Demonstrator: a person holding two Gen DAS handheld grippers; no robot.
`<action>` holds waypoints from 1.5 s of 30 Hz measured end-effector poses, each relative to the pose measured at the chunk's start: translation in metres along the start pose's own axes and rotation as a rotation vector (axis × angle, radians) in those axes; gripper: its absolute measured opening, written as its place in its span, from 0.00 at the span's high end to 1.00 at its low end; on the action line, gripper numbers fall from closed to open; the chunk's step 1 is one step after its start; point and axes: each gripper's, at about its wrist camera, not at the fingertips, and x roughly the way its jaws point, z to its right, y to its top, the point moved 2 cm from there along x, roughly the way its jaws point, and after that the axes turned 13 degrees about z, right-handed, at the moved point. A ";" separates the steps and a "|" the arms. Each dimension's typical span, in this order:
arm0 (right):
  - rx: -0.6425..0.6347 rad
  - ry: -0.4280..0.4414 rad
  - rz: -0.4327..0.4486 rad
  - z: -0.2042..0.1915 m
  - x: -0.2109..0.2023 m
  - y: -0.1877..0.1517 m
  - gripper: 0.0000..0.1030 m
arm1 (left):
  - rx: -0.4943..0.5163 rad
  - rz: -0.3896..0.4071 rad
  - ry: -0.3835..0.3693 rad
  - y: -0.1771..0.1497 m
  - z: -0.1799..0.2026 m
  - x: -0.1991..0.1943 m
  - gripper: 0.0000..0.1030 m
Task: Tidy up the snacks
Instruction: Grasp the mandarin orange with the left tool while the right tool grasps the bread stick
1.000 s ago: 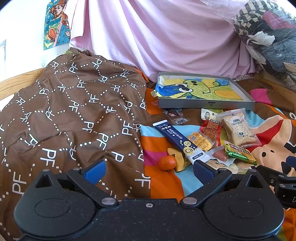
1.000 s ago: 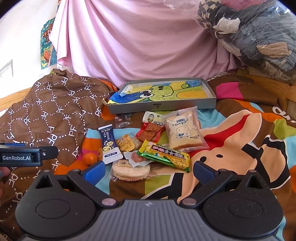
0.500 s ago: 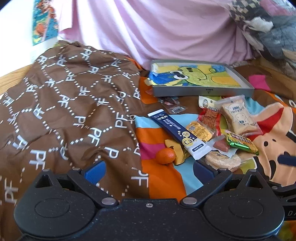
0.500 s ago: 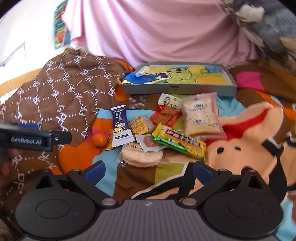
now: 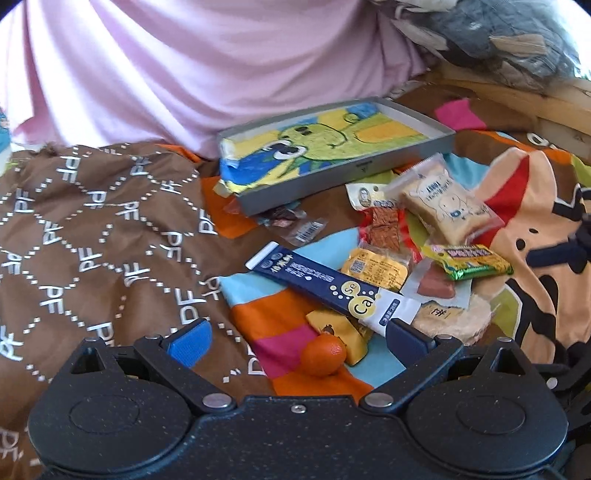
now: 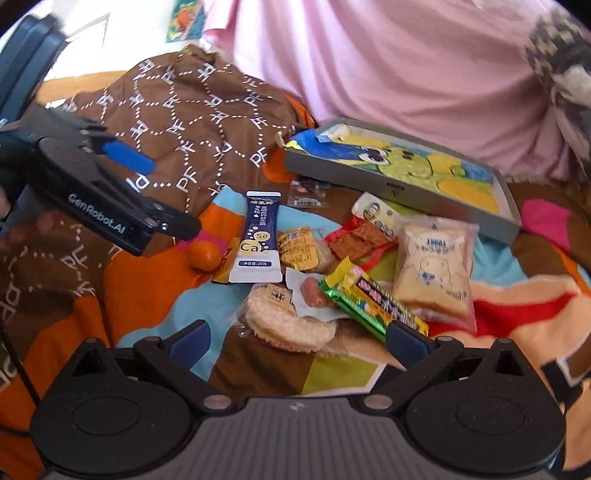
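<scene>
Loose snacks lie in a pile on a colourful blanket in front of a grey tray (image 5: pixel 351 177) (image 6: pixel 399 188). My left gripper (image 5: pixel 297 341) (image 6: pixel 159 192) is open and holds nothing, with a small orange (image 5: pixel 323 354) (image 6: pixel 203 254) between its fingers' line and a dark blue sachet (image 5: pixel 325 284) (image 6: pixel 258 236) just beyond. My right gripper (image 6: pixel 297 341) is open over a round rice cracker (image 6: pixel 288 321) (image 5: pixel 454 319), its right finger near a green-yellow bar (image 6: pixel 373 299) (image 5: pixel 469 260). A toast bag (image 6: pixel 436 269) (image 5: pixel 447 206) lies further right.
A brown patterned quilt (image 5: pixel 103 229) (image 6: pixel 184 110) bunches up on the left. Pink fabric (image 5: pixel 221 66) hangs behind the tray. A red strip packet (image 6: pixel 358 240), a yellow packet (image 6: pixel 301 249) and a sausage (image 6: pixel 314 291) sit within the pile. Bundled clothes (image 5: pixel 498 33) are at the back right.
Both grippers have moved in closer to the snack pile and tilted. The orange now sits near the left gripper's fingers, the rice cracker near the right's. Nothing was taken hold of.
</scene>
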 end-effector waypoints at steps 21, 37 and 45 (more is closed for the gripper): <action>-0.433 -0.125 -0.001 -0.042 0.041 -0.008 0.01 | -0.028 -0.118 -0.206 -0.029 -0.001 0.053 0.15; -0.772 -0.137 0.079 -0.072 0.055 -0.022 0.29 | -0.109 -0.150 -0.183 -0.035 -0.009 0.063 0.43; -0.856 -0.122 0.072 -0.076 0.067 -0.029 0.41 | -0.127 -0.150 -0.177 -0.037 -0.010 0.064 0.43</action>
